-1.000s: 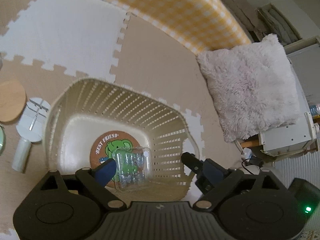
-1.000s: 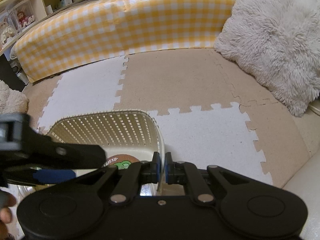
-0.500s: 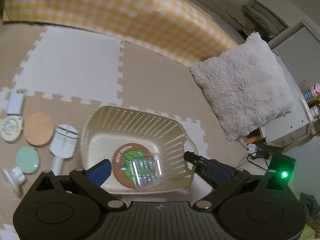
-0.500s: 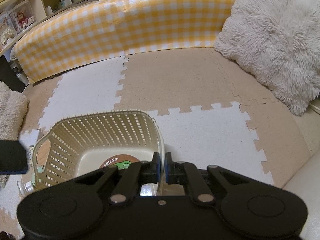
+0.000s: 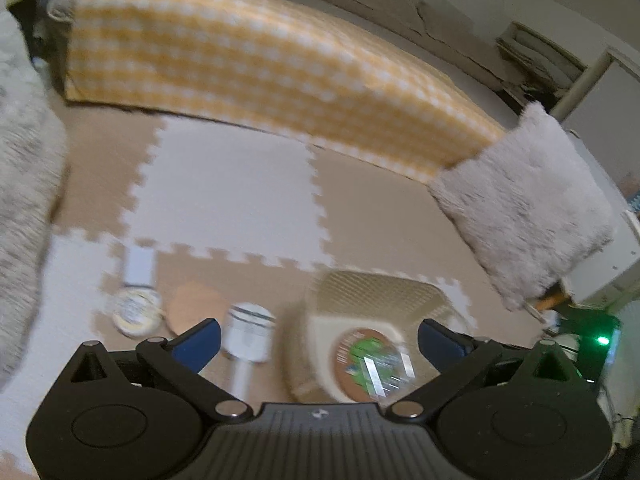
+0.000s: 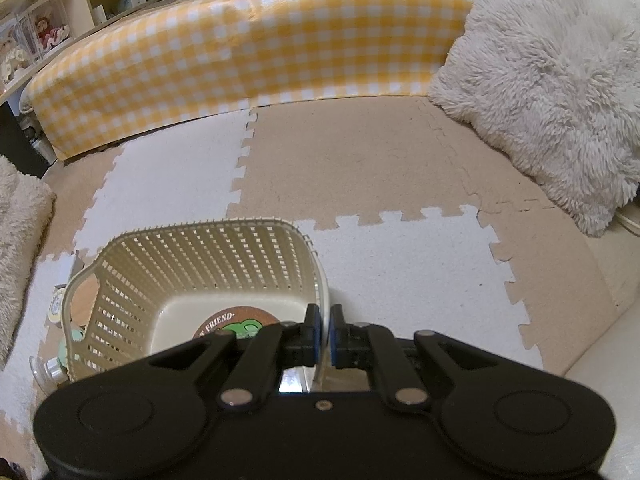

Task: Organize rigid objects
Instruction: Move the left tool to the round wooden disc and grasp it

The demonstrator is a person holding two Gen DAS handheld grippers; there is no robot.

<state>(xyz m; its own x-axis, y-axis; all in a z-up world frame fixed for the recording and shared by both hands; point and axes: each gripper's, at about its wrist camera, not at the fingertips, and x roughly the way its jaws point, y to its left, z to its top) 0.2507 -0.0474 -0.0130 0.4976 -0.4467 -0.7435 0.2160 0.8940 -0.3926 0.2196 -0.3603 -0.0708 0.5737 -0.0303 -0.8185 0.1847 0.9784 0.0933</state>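
Basket [image 6: 208,264], lower left of my right view, holds a round coaster [image 5: 356,356] and a clear box [image 5: 386,372]. My right gripper [image 6: 325,334] pinches its rim. My left gripper [image 5: 320,340], jaws just opened wide, grips nothing.

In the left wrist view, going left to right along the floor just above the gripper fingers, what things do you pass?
Round cream tin → tan wooden disc → white brush → cream basket holding a round coaster and a clear plastic box.

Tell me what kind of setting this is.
Probably a home living or play room floor: interlocking foam mats, a yellow checked cushion, a fluffy pillow and shelves with dolls.
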